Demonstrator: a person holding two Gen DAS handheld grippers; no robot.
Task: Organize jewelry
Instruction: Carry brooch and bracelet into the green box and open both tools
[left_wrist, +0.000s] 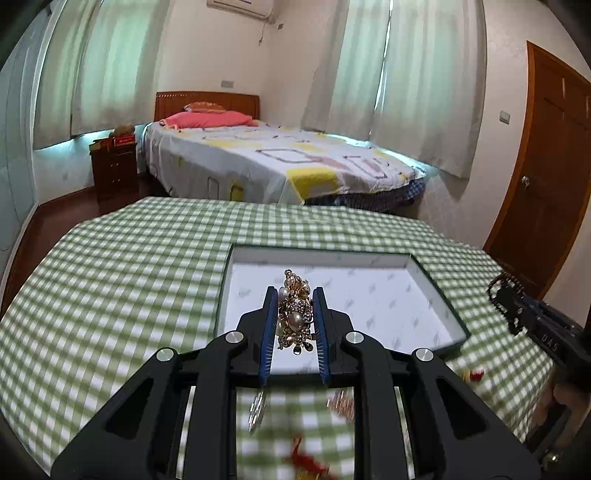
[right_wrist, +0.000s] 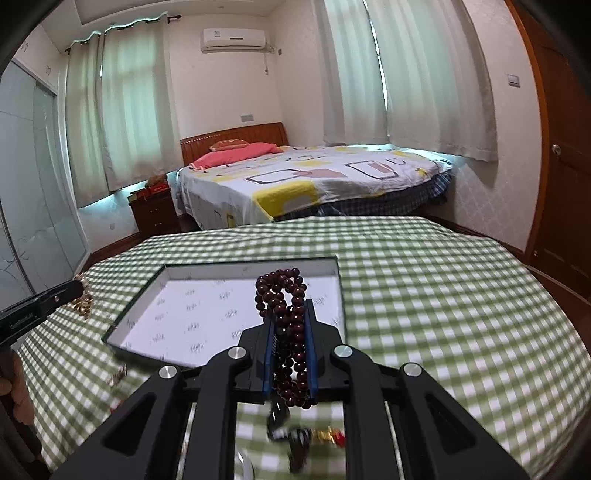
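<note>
Brooch (left_wrist: 295, 314) sat clamped in the left gripper (left_wrist: 294, 314) above the box (left_wrist: 439, 295); the right gripper (right_wrist: 290, 332), also above it, pinched beads (right_wrist: 284, 295).

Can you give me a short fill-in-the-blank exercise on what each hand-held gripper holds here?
1. The left hand-held gripper is shut on a gold and ____ brooch.
2. The right hand-held gripper is shut on a string of dark red ____.
3. The shallow box lies on a green and white ____ cloth.
Missing words: pearl; beads; checked.
</note>
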